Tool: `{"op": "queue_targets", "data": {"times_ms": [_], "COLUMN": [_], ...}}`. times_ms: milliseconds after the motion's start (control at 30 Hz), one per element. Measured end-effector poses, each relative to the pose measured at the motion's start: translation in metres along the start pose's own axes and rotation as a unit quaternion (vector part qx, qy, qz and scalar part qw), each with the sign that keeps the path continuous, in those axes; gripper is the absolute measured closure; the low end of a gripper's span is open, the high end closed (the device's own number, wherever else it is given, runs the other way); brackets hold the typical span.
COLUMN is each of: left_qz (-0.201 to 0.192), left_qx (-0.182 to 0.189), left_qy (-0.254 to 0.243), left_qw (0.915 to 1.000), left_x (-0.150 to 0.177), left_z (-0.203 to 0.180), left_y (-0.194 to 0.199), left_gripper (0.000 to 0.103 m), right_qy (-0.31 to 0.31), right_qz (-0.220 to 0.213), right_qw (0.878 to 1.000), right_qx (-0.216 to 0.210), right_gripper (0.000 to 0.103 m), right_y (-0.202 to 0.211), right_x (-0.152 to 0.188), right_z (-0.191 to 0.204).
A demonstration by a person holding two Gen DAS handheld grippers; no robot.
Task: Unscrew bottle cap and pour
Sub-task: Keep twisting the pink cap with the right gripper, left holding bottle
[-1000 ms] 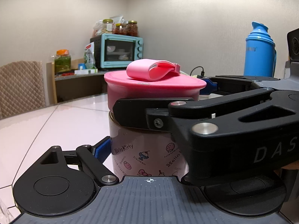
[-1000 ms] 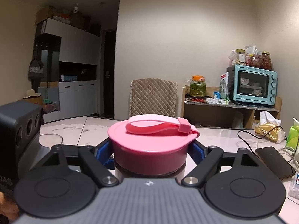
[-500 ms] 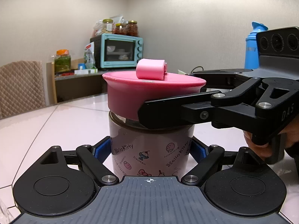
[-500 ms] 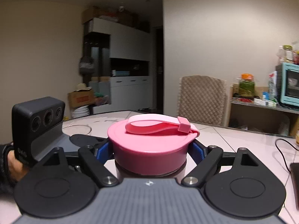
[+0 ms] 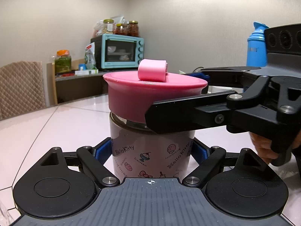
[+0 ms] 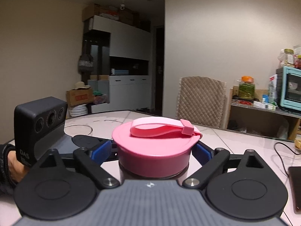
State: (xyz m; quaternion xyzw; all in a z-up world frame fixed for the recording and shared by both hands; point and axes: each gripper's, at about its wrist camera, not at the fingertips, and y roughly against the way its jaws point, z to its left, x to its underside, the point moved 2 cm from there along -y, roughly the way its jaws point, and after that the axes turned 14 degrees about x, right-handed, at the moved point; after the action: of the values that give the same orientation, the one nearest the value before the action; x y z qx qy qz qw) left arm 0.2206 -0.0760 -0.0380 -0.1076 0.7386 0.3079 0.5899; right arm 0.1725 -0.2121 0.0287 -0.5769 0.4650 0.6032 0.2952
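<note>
Standing upright on the pale tiled table [image 5: 47, 131], the Hello Kitty bottle [image 5: 150, 154] is held low on its body by the left gripper [image 5: 152, 151], whose blue pads [image 5: 102, 150] are pressed against it at 9 and 3 o'clock. The pink cap [image 5: 143, 101] is seen tilted above the bottle's mouth, its left edge raised so that the dark rim beneath shows. It is pinched by the right gripper [image 5: 178, 101], which reaches in from 3 o'clock, 1 black finger [image 5: 169, 116] lying across the cap's front and the other running behind it. A folded pink strap [image 5: 152, 72] lies on top of the cap. In the right wrist view the cap [image 6: 154, 150] is gripped at its sides by that gripper [image 6: 155, 151], the blue pads [image 6: 202, 151] closed against it at 9 and 3 o'clock, and the strap [image 6: 160, 128] lies flat across the lid. The left gripper's camera block [image 6: 37, 128] is seen at 9 o'clock. Farther off, a teal oven [image 5: 122, 51] at 12 o'clock, a blue thermos [image 5: 255, 47] at 2 o'clock and a quilted chair [image 6: 202, 98] are seen.
</note>
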Motion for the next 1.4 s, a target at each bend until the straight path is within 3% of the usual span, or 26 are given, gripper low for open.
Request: {"op": "queue_targets", "data": {"times_ms": [233,1400], "left_qz": [0.0,0.0], "left_qx": [0.0,0.0], "left_qy": [0.0,0.0], "left_qw": [1.0,1.0], "left_x": [-0.001,0.0], "left_z": [0.001,0.001], "left_y": [0.001,0.002], "left_gripper": [0.013,0.013], "right_qy": [-0.013,-0.037], "right_qz": [-0.004,-0.003], "right_qw": [0.997,0.985], "right_qx": [0.073,0.166], "right_gripper": [0.004,0.003], "right_y": [0.01,-0.008], "right_x": [0.0,0.004], "right_z": [0.011,0.041]}}
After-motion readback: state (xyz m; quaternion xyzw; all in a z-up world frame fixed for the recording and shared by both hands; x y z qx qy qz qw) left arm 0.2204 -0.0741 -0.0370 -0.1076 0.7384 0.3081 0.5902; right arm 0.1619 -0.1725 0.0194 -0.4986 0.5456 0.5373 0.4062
